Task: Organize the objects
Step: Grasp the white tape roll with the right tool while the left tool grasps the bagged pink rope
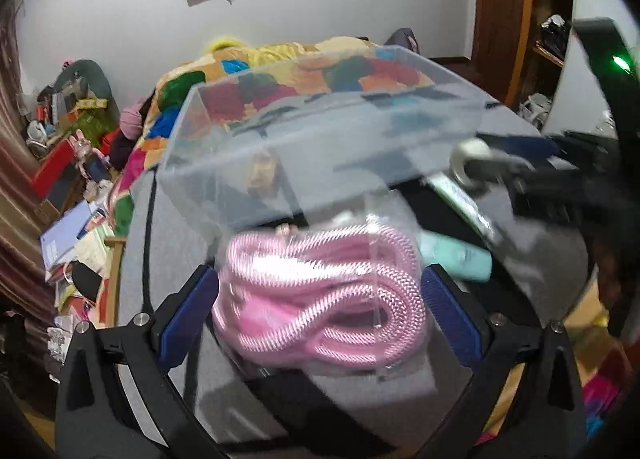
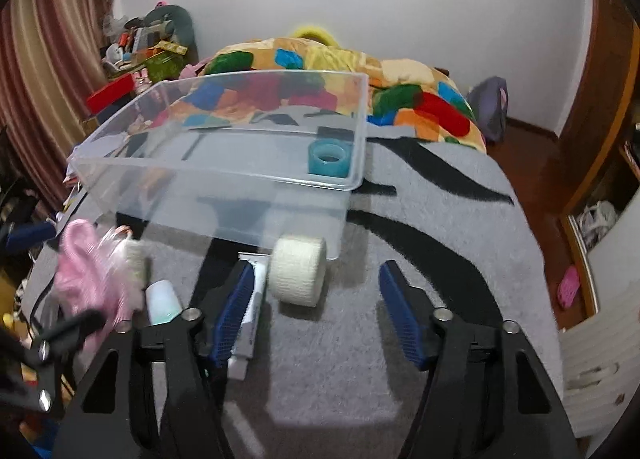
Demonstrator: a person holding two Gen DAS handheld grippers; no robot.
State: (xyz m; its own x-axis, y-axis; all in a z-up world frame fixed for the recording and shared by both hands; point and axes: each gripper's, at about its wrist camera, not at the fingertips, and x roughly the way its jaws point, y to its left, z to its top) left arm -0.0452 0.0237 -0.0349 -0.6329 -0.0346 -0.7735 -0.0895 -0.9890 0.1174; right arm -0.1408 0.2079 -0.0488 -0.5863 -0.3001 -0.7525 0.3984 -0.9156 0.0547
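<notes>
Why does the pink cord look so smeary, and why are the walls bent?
Left wrist view: the bagged pink cord is motion-blurred with white glare on its plastic, held between the left gripper pads. Right wrist view: sharper, the white roll crisp, the cord still smeared. Both views: fisheye curvature, dark corners.

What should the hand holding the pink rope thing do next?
Probably lift the bagged coil of pink braided cable, which sits between the left gripper fingers, forward over the clear plastic storage bin and let it go inside. The bin lies just ahead, open-topped, holding only a blue tape roll, so there looks to be plenty of room.
</notes>
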